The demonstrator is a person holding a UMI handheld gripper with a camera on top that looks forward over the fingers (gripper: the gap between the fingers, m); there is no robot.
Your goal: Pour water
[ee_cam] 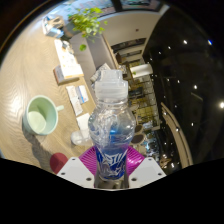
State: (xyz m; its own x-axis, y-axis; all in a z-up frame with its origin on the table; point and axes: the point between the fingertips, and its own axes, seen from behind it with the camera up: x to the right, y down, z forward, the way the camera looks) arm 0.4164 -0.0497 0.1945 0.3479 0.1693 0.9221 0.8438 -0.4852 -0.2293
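Gripping a clear ribbed plastic bottle (110, 125), jaws clamped.

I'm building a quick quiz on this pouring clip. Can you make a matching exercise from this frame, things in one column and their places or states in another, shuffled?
Things:
1. water bottle
2. green bowl
3. leafy plant
4. gripper

Places or states:
A. far beyond the fingers, at the back of the room
B. on the wooden table, off to the left of the bottle
C. upright between the fingers
D. shut, pink pads pressing the bottle's base

Pairs: 1-C, 2-B, 3-A, 4-D
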